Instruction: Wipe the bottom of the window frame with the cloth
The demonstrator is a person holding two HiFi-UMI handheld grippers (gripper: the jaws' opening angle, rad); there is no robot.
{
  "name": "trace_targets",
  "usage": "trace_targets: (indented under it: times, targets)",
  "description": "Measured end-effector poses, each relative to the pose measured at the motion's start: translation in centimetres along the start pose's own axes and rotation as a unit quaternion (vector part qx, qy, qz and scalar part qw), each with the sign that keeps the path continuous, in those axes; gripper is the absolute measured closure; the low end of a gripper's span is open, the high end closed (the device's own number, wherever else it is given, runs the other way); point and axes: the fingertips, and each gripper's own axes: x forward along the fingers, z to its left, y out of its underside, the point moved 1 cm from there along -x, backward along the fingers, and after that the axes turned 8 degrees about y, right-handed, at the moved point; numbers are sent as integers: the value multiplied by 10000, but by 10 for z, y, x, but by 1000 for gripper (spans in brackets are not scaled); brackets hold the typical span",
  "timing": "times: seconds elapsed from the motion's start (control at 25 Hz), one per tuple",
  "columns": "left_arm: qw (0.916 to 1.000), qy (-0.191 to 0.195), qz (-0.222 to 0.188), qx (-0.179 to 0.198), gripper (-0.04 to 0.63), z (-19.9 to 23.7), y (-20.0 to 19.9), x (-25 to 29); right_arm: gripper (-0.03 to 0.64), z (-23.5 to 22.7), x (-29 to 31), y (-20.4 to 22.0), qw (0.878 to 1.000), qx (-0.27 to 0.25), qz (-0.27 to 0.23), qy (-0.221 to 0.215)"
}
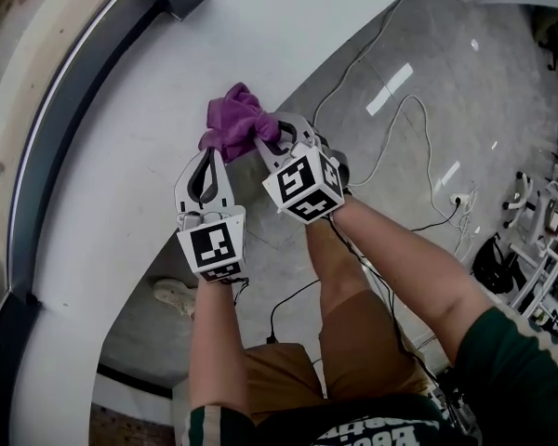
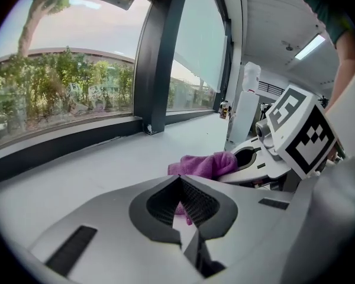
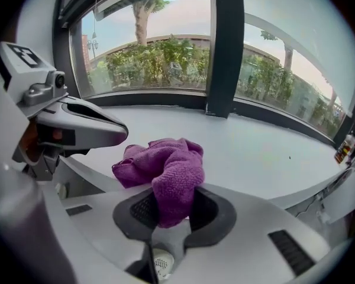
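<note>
R gripper (image 3: 171, 189) jaws clamped on purple cloth (image 3: 164, 160), bunched just fwd of tips on white sill (image 3: 266, 152); L gripper (image 2: 178, 180) jaws together, empty, beside cloth; dark frame bottom (image 3: 157, 100) runs crosswise, well beyond.

The crumpled purple terry cloth (image 1: 234, 119) is an even violet with no pattern. The left gripper (image 1: 208, 150) and right gripper (image 1: 263, 136) are pale grey plastic with black ribbed pads. Each bears a white cube (image 1: 212, 246) printed with black square markers. The curved window sill (image 1: 121, 184) is plain whitish grey, the window frame (image 3: 223, 46) near-black, and the person's shorts (image 1: 353, 342) brown.
</note>
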Motion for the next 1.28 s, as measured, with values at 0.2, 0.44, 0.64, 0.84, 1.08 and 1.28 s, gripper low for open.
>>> trace_targets:
  times: [0.2, 0.44, 0.64, 0.84, 1.08, 1.28]
  targets:
    - [9999, -120, -43, -54, 590, 10, 4, -9, 526, 5, 1, -4, 9999, -51, 38, 145]
    - [9995, -279, -36, -146, 589, 27, 20, -25, 526, 28, 4, -7, 9997, -164, 72, 169]
    - [9989, -403, -54, -219, 589, 52, 38, -64, 526, 73, 3, -20, 9992, -362, 21, 145]
    - [9971, -620, -61, -447, 589, 79, 64, -107, 526, 114, 6, -32, 9988, -486, -29, 81]
    - [9954, -780, -30, -552, 589, 81, 67, -109, 526, 118, 6, -34, 9984, -552, -92, -46]
    - [9943, -845, -48, -653, 589, 81, 67, -111, 528, 126, 4, -37, 9976, -636, -149, -233]
